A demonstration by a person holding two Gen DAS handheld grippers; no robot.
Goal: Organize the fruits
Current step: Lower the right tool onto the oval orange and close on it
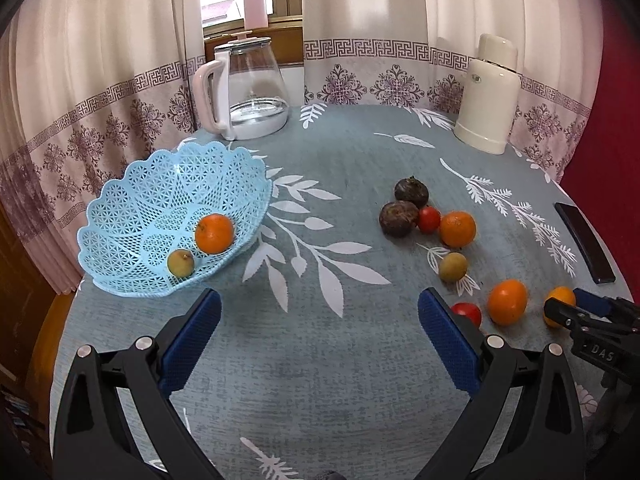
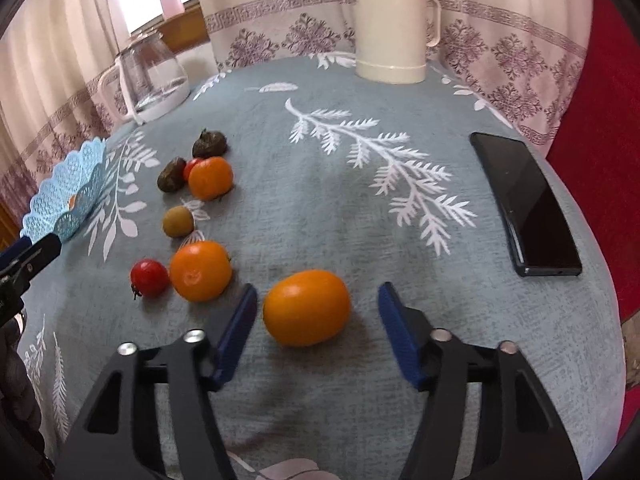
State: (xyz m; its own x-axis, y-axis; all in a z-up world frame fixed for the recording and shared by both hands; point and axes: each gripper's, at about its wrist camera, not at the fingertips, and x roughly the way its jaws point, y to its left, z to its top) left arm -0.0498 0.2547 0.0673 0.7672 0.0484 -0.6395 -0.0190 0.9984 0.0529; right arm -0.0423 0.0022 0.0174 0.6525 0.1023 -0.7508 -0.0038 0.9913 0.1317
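A light blue lattice basket [image 1: 132,208] sits tilted at the table's left, holding an orange [image 1: 214,233] and a small green-brown fruit [image 1: 181,263]. My left gripper [image 1: 320,298] hovers open over bare cloth, right of the basket, with nothing between its fingers. My right gripper [image 2: 318,292] is open, and a yellow-orange fruit [image 2: 307,307] lies on the cloth between its blue pads. To the left of this fruit lie an orange [image 2: 201,270], a red tomato [image 2: 149,277], a small brown fruit [image 2: 178,221], another orange [image 2: 210,178] and two dark fruits [image 2: 210,144].
A glass kettle [image 1: 248,88] stands at the back left and a cream thermos [image 1: 488,96] at the back right. A black phone [image 2: 524,200] lies near the table's right edge. Curtains hang behind the round table, and a pink bottle [image 1: 255,4] stands on the windowsill.
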